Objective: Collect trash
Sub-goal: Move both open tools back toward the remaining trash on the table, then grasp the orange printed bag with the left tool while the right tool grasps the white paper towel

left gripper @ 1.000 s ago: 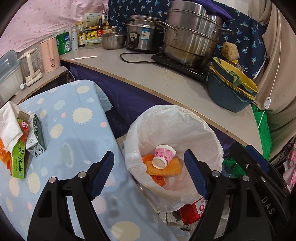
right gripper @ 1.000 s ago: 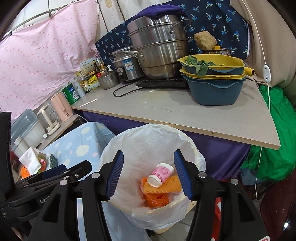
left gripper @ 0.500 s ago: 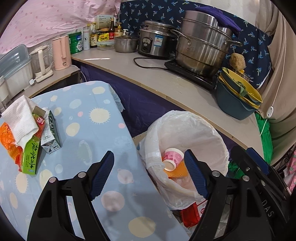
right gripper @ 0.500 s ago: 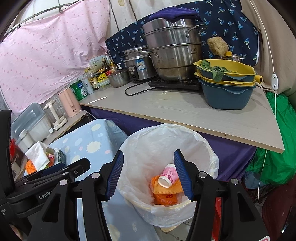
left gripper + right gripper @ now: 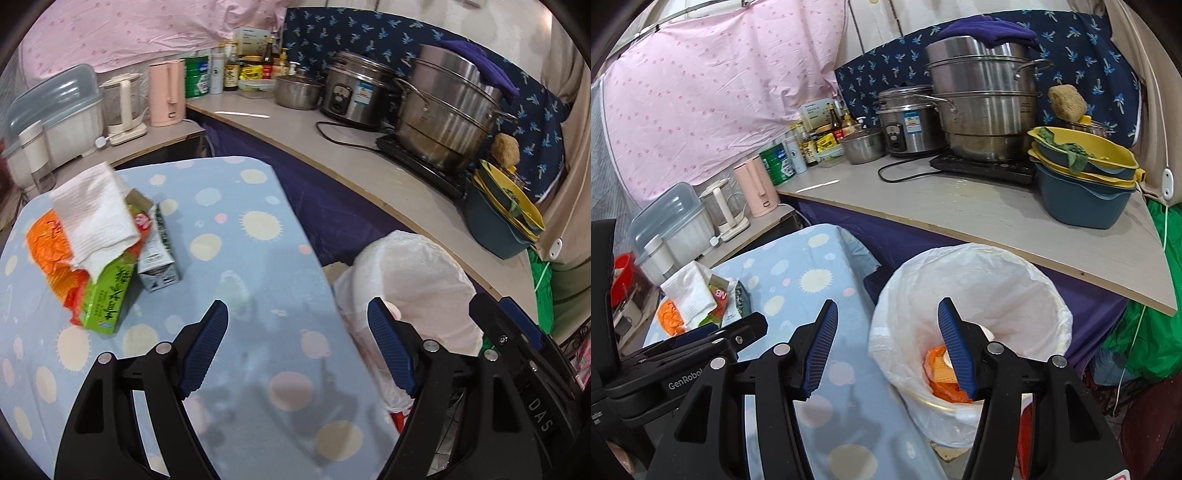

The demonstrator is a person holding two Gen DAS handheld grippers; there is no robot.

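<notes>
A pile of trash lies at the left of the blue spotted table (image 5: 258, 258): a white paper towel (image 5: 94, 214), an orange wrapper (image 5: 48, 251), a green carton (image 5: 107, 299) and a small grey carton (image 5: 159, 254). My left gripper (image 5: 297, 328) hangs open over the table, right of the pile, with nothing between its fingers. The white-lined trash bin (image 5: 979, 280) stands beside the table's right edge and holds orange wrappers (image 5: 942, 384) and a cup partly hidden by a finger. My right gripper (image 5: 886, 325) is open and empty above the table edge and the bin rim.
A counter (image 5: 960, 206) runs behind with stacked steel pots (image 5: 982, 103), a rice cooker (image 5: 908, 122), blue and yellow basins (image 5: 1082, 173), bottles and a pink kettle (image 5: 166, 94). A plastic dish rack (image 5: 55, 114) stands at the far left. A green bag (image 5: 1145, 332) lies right of the bin.
Both grippers have swung left, away from the bin and over the table. The trash pile now sits closer to the middle of the left wrist view. Jaws unchanged.
</notes>
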